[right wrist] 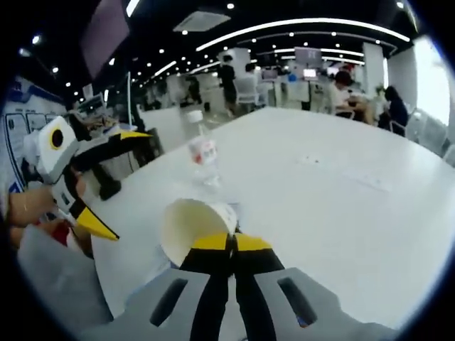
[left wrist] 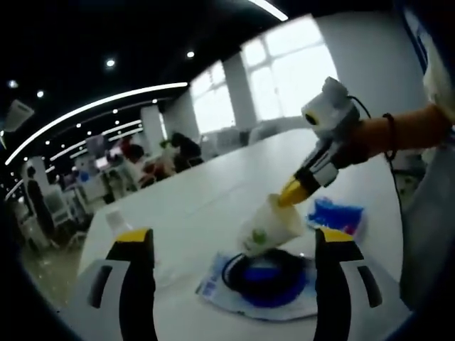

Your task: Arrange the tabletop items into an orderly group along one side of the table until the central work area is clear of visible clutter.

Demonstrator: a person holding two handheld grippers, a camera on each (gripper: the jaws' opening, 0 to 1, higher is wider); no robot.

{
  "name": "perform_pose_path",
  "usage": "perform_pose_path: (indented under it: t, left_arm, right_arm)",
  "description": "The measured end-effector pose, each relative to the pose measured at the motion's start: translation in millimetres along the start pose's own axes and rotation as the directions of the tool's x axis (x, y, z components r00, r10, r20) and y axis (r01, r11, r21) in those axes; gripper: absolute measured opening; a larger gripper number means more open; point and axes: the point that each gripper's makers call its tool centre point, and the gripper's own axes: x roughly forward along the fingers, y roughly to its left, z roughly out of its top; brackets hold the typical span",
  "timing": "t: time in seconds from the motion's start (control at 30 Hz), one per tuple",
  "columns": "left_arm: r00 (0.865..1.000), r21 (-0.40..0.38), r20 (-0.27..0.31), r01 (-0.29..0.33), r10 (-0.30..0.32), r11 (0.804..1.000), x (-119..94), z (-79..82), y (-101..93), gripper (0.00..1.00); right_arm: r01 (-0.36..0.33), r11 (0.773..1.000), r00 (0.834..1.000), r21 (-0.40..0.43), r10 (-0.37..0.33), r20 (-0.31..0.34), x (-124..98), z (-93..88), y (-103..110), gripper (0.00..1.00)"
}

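Right gripper: the right gripper (right wrist: 229, 243) is pinching the rim of a paper cup (right wrist: 193, 226), its 2 jaws pressed together on the cup wall; seen from the left gripper view, it (left wrist: 290, 193) comes in from the right and carries the cup (left wrist: 270, 226) tilted.
Left gripper: the left gripper (left wrist: 231, 241) has its jaws spread wide with nothing between them; in the right gripper view it (right wrist: 106, 181) sits to the left of the cup.
Cup position: ahead of the left gripper, over a dark coil lying in a clear bag (left wrist: 259, 280) on the tabletop (left wrist: 213, 192); whether the cup touches the bag I cannot tell.
Other items: a blue packet (left wrist: 335, 214) just beyond the bag, and a clear bottle (right wrist: 202, 150) ahead of the right gripper.
Doing it well: keep the pinch firm but light, since a thin paper rim probably crumples; level the cup before setting it down beside the grouped items, and release only once its base sits flat.
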Motion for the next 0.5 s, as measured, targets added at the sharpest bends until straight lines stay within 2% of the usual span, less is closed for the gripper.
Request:
perform_pose_path:
  t: [0.23,0.33,0.4,0.5]
  left_arm:
    - [0.998,0.051,-0.007,0.067,-0.067,0.996,3,3.6,-21.0,0.91]
    - [0.995,0.055,-0.004,0.099,-0.099,0.994,4,5.6,-30.1,0.91]
    - [0.993,0.063,-0.010,0.117,-0.116,0.991,4,5.6,-36.8,0.92]
    - [0.989,0.070,-0.005,0.149,-0.149,0.986,4,7.4,-46.6,0.92]
  right_arm:
    - [-0.040,0.999,0.999,0.019,0.040,-0.027,-16,-6.4,15,0.01]
    - [-0.054,0.998,0.996,0.020,0.055,-0.063,-24,-14.8,22,0.01]
    - [-0.063,0.997,0.991,0.045,0.068,-0.113,-30,-26.3,26,0.01]
    - [-0.058,0.998,0.987,0.027,0.061,-0.147,-36,-35.2,27,0.01]
